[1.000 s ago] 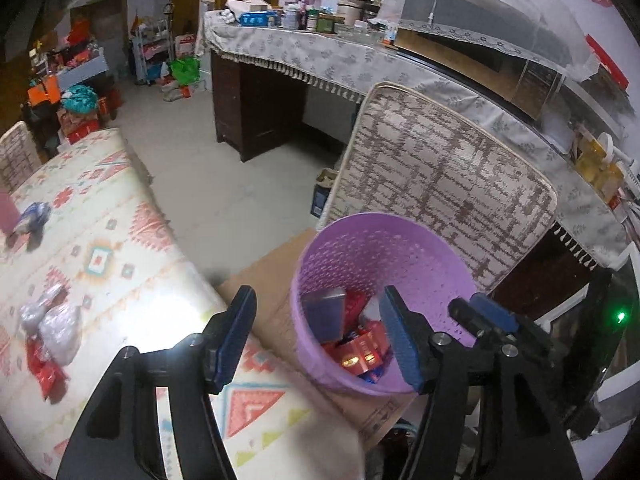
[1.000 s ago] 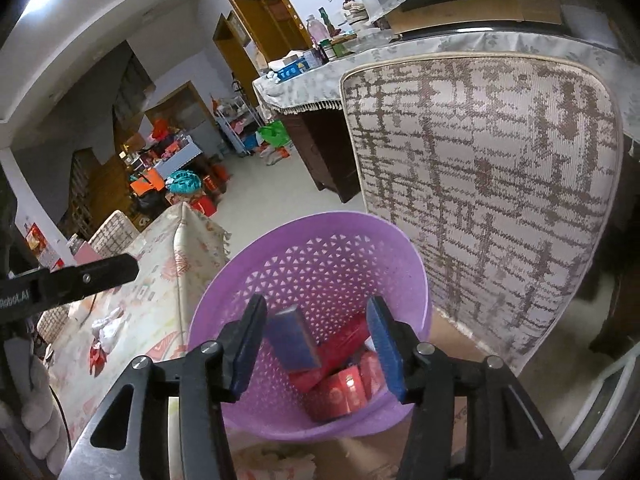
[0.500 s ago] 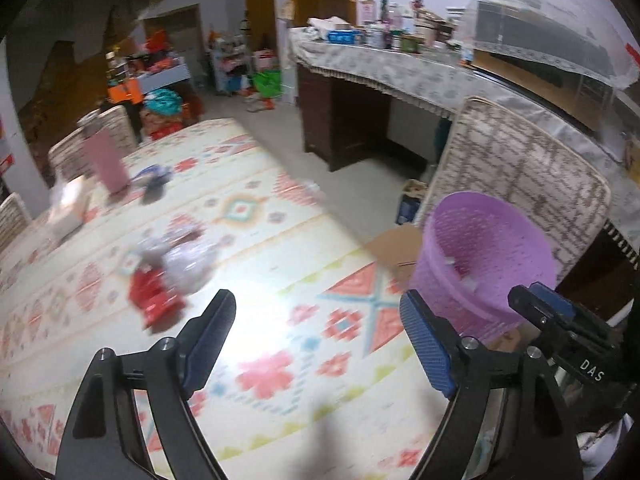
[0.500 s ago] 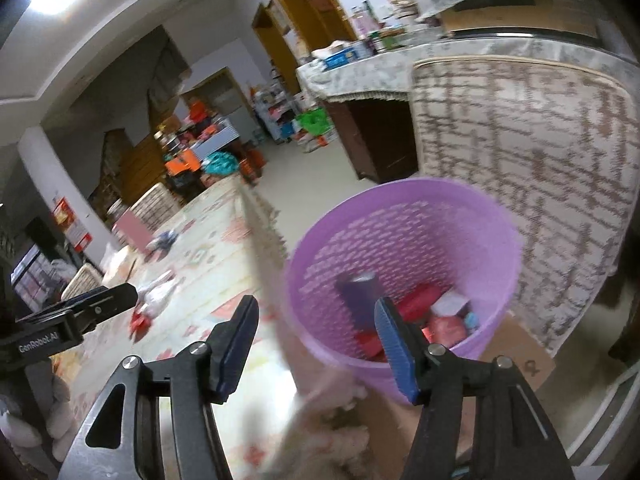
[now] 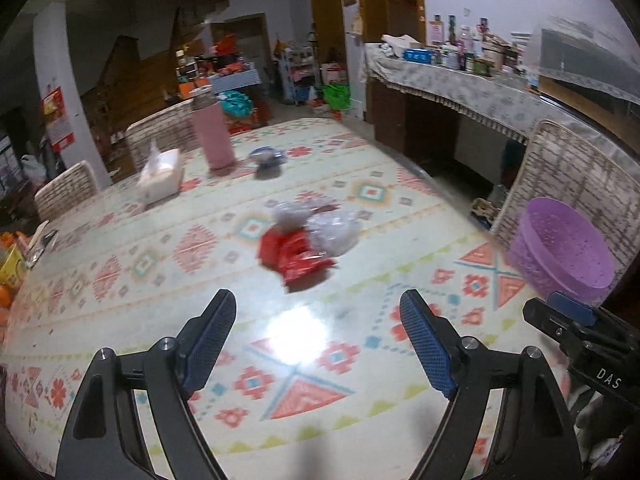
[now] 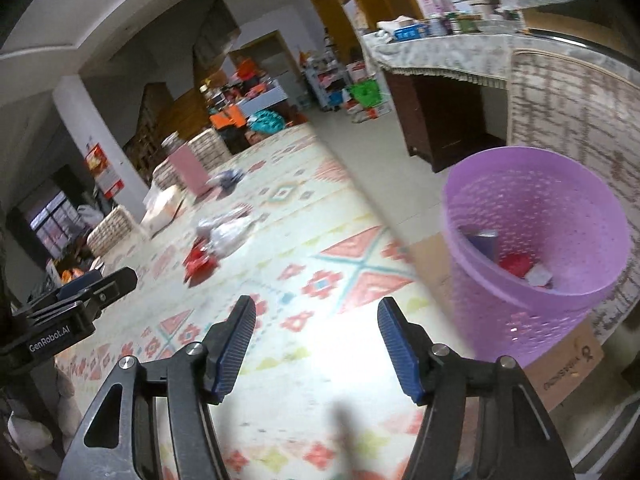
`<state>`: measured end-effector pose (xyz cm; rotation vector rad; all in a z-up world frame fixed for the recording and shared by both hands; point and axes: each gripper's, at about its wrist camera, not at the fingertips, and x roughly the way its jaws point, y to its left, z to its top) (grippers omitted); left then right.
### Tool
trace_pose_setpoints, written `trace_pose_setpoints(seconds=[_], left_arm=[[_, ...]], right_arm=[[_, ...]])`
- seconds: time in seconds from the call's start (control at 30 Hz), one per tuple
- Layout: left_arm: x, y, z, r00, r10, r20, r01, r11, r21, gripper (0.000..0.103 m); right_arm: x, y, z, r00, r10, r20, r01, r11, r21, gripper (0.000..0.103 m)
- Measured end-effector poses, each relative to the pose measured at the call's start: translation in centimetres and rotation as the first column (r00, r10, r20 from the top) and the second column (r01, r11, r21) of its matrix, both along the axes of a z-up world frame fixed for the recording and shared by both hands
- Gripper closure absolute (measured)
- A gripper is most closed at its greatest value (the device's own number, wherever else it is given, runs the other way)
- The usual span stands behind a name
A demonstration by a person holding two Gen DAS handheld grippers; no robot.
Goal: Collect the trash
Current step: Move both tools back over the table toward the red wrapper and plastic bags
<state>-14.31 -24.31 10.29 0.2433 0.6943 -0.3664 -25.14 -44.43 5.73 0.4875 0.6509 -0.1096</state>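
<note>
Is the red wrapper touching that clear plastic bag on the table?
Touching: the left wrist view shows the red wrapper pressed against the clear plastic bag.

Lived-in home dining room, patterned table [image 5: 160, 264], covered chairs [image 5: 66, 190], cluttered sideboard [image 5: 452, 80]

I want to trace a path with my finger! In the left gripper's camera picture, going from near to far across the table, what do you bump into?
Left gripper → red wrapper → clear plastic bag → small blue thing, too blurry to name → pink bottle.
</note>
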Motion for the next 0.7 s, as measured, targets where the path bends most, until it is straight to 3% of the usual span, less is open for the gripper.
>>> trace_pose_setpoints(seconds=[0.17, 0.37, 0.57, 0.7], left_arm=[[0.6, 2.8, -0.4, 0.999, 0.043, -0.009, -0.044, 0.999, -0.011, 0.020], [3.3, 7.8, -1.4, 0.989, 0.122, -0.084, -0.128, 0.989, -0.074, 0.020], [6.4, 12.4, -2.8, 0.966, 0.212, -0.148, -0.229, 0.968, -0.105, 0.020], [8.2, 12.9, -3.5, 0.959, 0.215, -0.184, -0.237, 0.966, -0.103, 0.020]], right_arm=[[2.1, 2.8, -0.6, 0.999, 0.044, -0.022, -0.044, 0.999, -0.003, 0.035], [5.1, 5.2, -1.0, 0.996, 0.084, -0.035, -0.085, 0.996, -0.019, 0.035], [8.4, 6.0, -2.3, 0.994, 0.103, -0.044, -0.104, 0.995, -0.014, 0.035], [9.2, 5.8, -2.7, 0.993, 0.110, -0.041, -0.110, 0.994, 0.008, 0.035]])
